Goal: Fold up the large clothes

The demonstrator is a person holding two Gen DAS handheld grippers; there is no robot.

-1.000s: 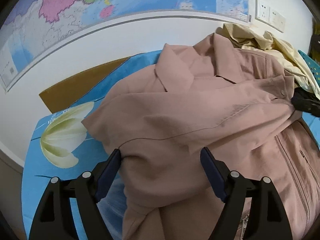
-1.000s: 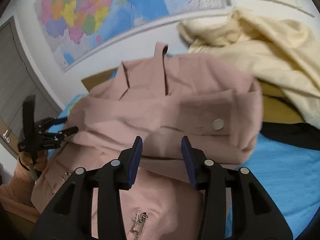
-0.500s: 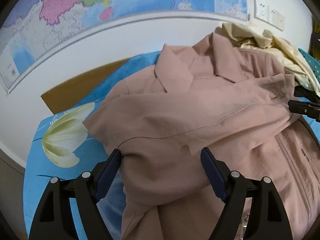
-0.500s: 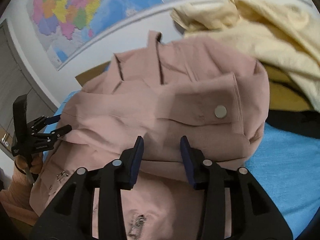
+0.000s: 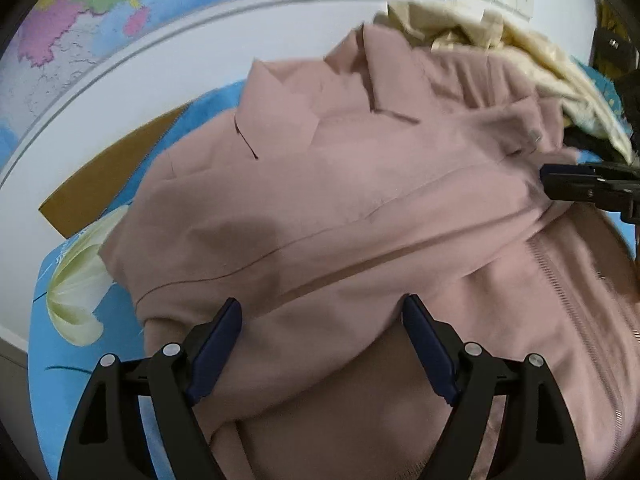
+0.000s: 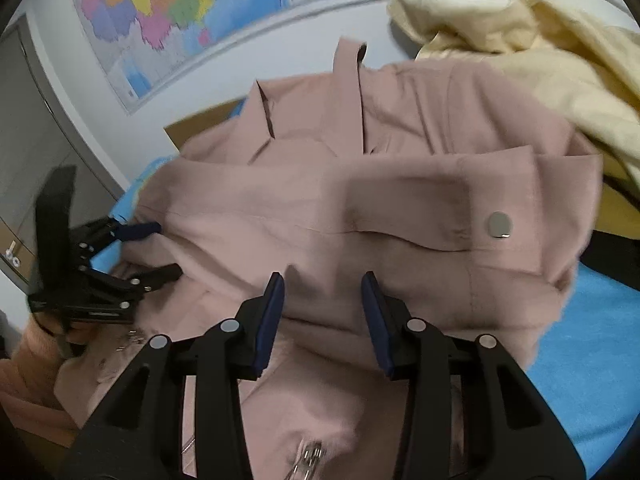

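Observation:
A dusty-pink zip jacket [image 5: 340, 200] lies collar up on the bed, one sleeve folded across its chest and the snap-button cuff [image 6: 498, 224] at the right. My left gripper [image 5: 322, 308] hovers open and wide over the jacket's left shoulder fold, with fabric beneath the jaws but not pinched. In the right wrist view the left gripper [image 6: 154, 250] sits at the jacket's left edge. My right gripper [image 6: 323, 282] is over the folded sleeve, its jaws opening and the pads clear of the cloth. Its tip, the right gripper [image 5: 560, 182], also shows in the left wrist view.
A cream garment [image 6: 540, 40] is heaped behind the jacket at the right, with a black one [image 6: 612, 256] under it. The blue flower-print sheet [image 5: 76, 280] shows at the left and right. A map [image 6: 180, 8] hangs on the wall. A hand in a pink sleeve [image 6: 32, 368] holds the left gripper.
The left gripper has edged in toward the jacket's left side. The right gripper's jaws have spread a little. The folded sleeve now lies flatter across the chest.

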